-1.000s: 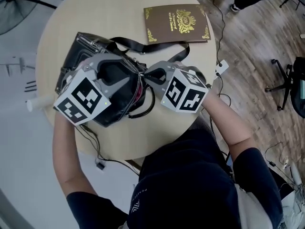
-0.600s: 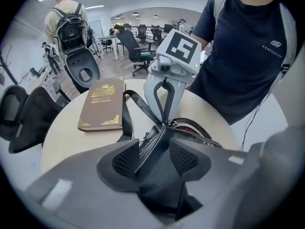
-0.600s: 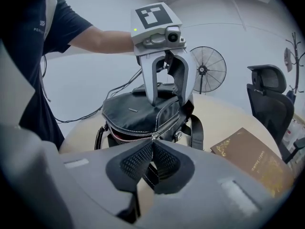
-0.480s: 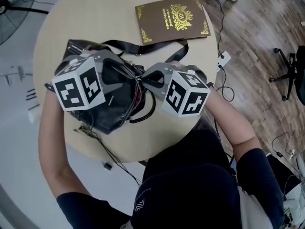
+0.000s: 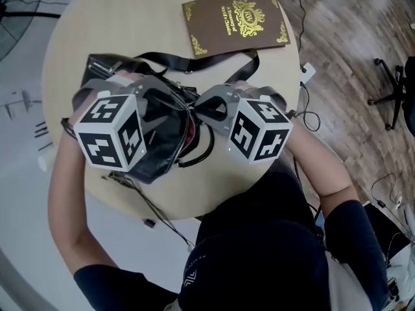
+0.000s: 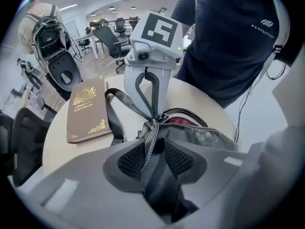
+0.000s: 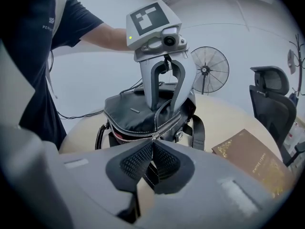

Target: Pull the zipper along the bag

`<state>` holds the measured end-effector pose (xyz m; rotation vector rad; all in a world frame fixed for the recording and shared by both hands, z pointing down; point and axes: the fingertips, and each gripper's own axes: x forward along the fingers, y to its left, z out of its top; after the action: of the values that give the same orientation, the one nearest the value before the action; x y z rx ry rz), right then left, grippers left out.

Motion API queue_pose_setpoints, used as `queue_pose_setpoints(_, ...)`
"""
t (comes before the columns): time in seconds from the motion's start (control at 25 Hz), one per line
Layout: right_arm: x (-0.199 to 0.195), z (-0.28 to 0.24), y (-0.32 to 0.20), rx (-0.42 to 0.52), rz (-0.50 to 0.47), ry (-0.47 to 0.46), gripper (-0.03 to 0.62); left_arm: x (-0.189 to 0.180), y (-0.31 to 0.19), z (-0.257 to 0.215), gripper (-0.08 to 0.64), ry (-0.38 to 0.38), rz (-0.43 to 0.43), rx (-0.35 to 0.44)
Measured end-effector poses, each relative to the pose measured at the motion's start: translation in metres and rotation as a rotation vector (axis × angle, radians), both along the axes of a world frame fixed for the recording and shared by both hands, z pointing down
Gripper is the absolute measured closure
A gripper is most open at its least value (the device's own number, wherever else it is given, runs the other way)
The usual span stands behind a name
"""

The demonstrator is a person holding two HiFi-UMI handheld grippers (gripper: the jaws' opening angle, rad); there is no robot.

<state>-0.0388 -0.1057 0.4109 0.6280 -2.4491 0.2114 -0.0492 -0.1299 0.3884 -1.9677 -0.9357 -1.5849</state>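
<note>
Head view: the bag [image 5: 159,149] lies on the round counter [image 5: 142,18] at my near edge. The book [image 5: 235,19] is well apart on the far side. The left gripper [image 5: 183,106] and right gripper [image 5: 199,107] meet tip to tip over the bag's top.

Left gripper view: the jaws have just been closing. They now stand narrow, with the bag's stitched edge between the pads, apparently pinched. This looks like my anchor.

Right gripper view: the jaws are pressed together on the pull of the zipper [image 7: 153,136], at the end nearest me. The teeth run away from the tips, still parted, with red lining showing beneath.

Judgement: the pull has barely started. I should hold the left pinch firm and draw the right hand low along the line of teeth, not upward. The leather is soft and will likely buckle if the anchor slackens.
</note>
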Motion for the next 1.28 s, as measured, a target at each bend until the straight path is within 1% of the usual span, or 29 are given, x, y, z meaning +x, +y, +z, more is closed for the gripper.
queue_pose_setpoints(0.24, 0.0, -0.007, 0.0, -0.014, 0.031, -0.058, 0.583, 0.0, -0.006, -0.013, 0.463, 0.074, -0.048, 0.001)
queue_pose_setpoints(0.36, -0.001, -0.011, 0.002, -0.012, 0.029, -0.057, 0.584, 0.0, -0.008, -0.015, 0.479, 0.093, -0.078, 0.002)
queue_pose_setpoints(0.48, -0.003, -0.01, 0.005, -0.012, 0.025, -0.04, 0.584, 0.001, -0.008, -0.014, 0.482, 0.093, -0.086, 0.011)
queue_pose_setpoints(0.68, -0.007, -0.011, 0.01, -0.03, 0.019, -0.04, 0.586, 0.004, -0.01, -0.014, 0.482, 0.099, -0.115, 0.01)
queue_pose_setpoints(0.88, -0.007, -0.01, 0.017, -0.039, 0.02, -0.04, 0.586, 0.004, -0.01, -0.013, 0.482, 0.098, -0.126, 0.016)
queue_pose_setpoints(1.04, -0.01, -0.01, 0.026, -0.05, 0.002, -0.032, 0.586, 0.006, -0.012, -0.013, 0.482, 0.098, -0.147, 0.01)
queue_pose_setpoints(1.28, -0.02, -0.008, 0.042, -0.074, 0.0, -0.046, 0.586, 0.009, -0.013, -0.009, 0.477, 0.111, -0.186, 0.011)
